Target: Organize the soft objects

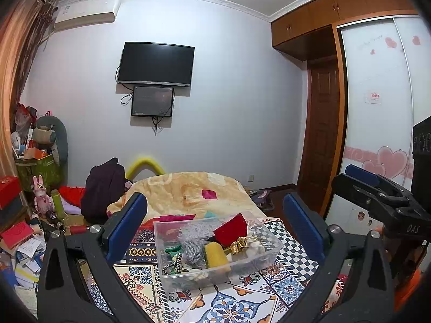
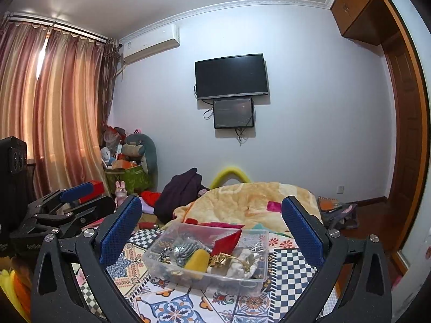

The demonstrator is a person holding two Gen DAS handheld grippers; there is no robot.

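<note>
A clear plastic bin (image 1: 172, 274) (image 2: 258, 282) sits on a patterned cloth on the bed. It holds soft things: a yellow sponge (image 1: 216, 255) (image 2: 198, 261), a red fabric piece (image 1: 231, 230) (image 2: 227, 241), grey cord (image 1: 194, 251), a gold ribbon (image 1: 238, 243) (image 2: 221, 259) and a white lump (image 2: 241, 262). My left gripper (image 1: 215, 228) is open and empty, raised in front of the bin. My right gripper (image 2: 212, 231) is open and empty, also in front of the bin. The right gripper shows at the right edge of the left wrist view (image 1: 377, 188); the left gripper shows at the left edge of the right wrist view (image 2: 70, 204).
A yellow blanket (image 1: 188, 191) (image 2: 250, 202) is heaped behind the bin. Dark clothes (image 1: 103, 188) and a cluttered floor with books (image 1: 18, 239) lie to the left. A wardrobe (image 1: 377, 107) and a door (image 1: 320, 140) stand at the right. A TV (image 1: 156, 64) hangs on the far wall.
</note>
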